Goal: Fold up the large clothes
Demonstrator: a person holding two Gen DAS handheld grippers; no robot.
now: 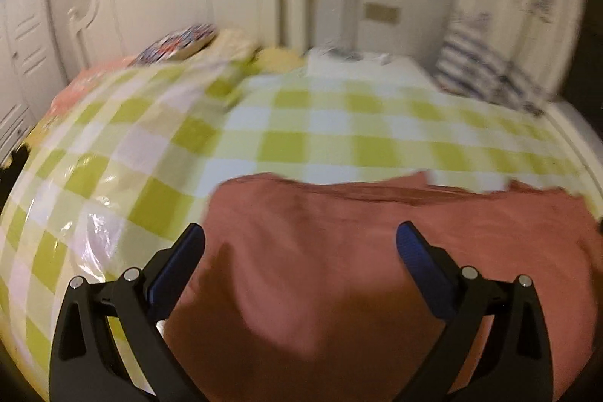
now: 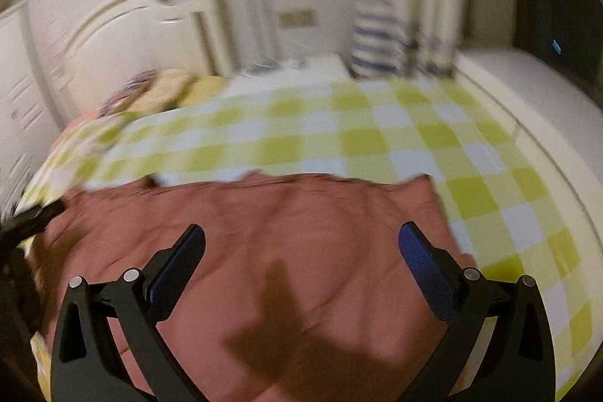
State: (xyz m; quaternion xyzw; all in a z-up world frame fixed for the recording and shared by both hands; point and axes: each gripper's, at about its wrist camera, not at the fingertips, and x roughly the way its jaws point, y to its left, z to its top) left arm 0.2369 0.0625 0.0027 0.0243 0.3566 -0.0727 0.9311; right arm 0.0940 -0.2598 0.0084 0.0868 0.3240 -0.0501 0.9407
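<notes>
No readable text anywhere, both views too blurred. The patterned cushion (image 1: 177, 42) by the headboard carried red-blue print, but nothing legible. The tan wall plate (image 1: 382, 13) showed no lettering or numbers. No labels or brand marks were visible on the reddish garment (image 2: 264, 243) or the checked cover (image 2: 339, 134).

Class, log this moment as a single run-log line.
left tool: open, empty | right tool: open, empty | red garment: flat on checked bedspread
</notes>
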